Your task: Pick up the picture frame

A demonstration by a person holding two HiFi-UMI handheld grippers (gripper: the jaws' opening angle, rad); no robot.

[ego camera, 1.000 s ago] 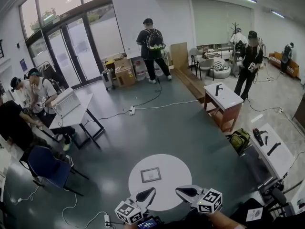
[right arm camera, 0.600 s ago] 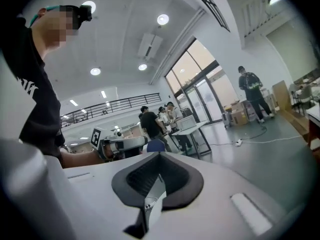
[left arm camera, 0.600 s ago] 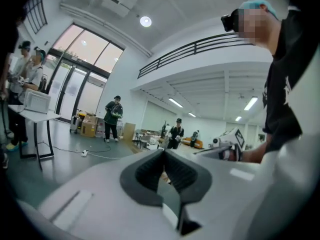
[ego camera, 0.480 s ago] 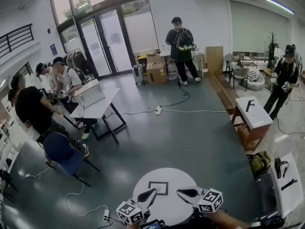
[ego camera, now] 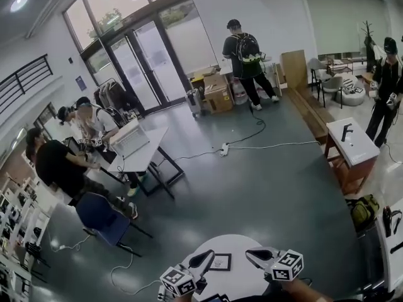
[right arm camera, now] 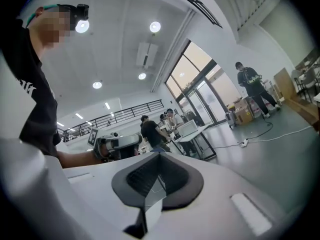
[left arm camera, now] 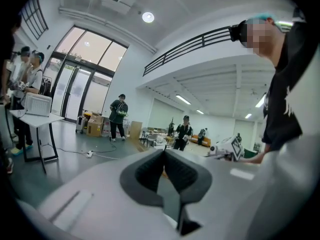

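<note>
Black ribbed pads of the left gripper point(left arm camera: 164, 156) lie pressed together with nothing between them; its jaws are clenched and empty. The right gripper point(right arm camera: 159, 158) shows the same: its dark pads meet along one line and grasp nothing.

In the head view both grippers are held low at the bottom edge, each with its cube of square markers behind. Their tips lean toward each other over the round white table point(ego camera: 242, 279).

The small rectangular picture frame point(ego camera: 221, 263), with a dark border and a pale inside, lies flat on this table. It is just beside the tip of the left gripper and between the two grippers. Whether that tip touches it, I cannot tell.

Around the table is the grey-green floor point(ego camera: 252, 181). Farther away stand a blue chair point(ego camera: 101, 218) and a white rectangular table point(ego camera: 148, 150) with several persons beside it. A person with a backpack point(ego camera: 244, 58) stands near brown cardboard boxes point(ego camera: 218, 94).
</note>
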